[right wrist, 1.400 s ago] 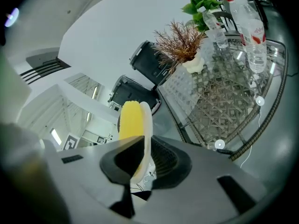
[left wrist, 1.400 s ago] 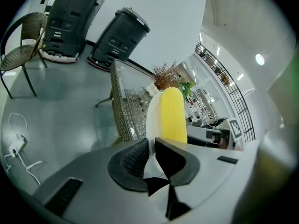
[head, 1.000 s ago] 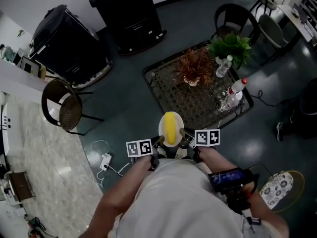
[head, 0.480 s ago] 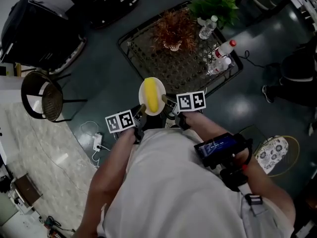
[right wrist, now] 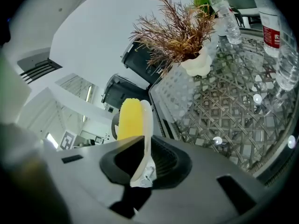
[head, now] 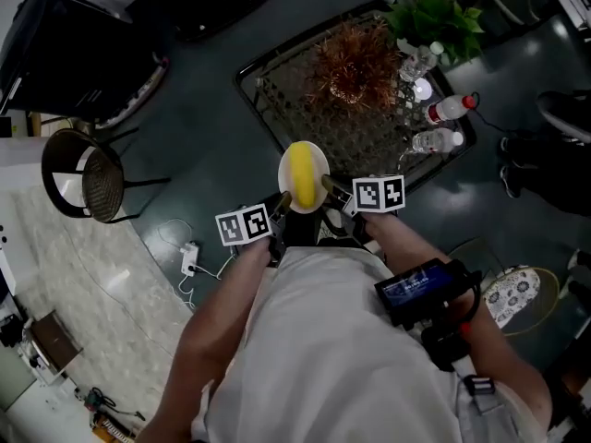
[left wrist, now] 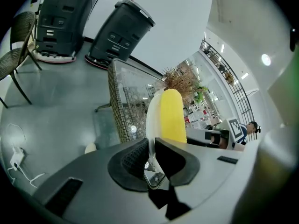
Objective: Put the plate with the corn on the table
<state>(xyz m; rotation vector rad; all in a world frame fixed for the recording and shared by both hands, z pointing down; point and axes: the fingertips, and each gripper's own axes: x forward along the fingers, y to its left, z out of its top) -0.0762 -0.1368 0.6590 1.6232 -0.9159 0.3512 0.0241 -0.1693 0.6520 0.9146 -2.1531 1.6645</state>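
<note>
Head view: round white plate, yellow corn, lattice-woven table.

We see a lounge or lobby: a glass-topped woven wicker table, a round dark wicker chair, glossy grey floor.

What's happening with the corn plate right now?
Left hand-held gripper and right hand-held gripper shut on plate, opposite edges. Corn on plate, held at table's near edge, not set down. Dried plant, bottles farther back.
</note>
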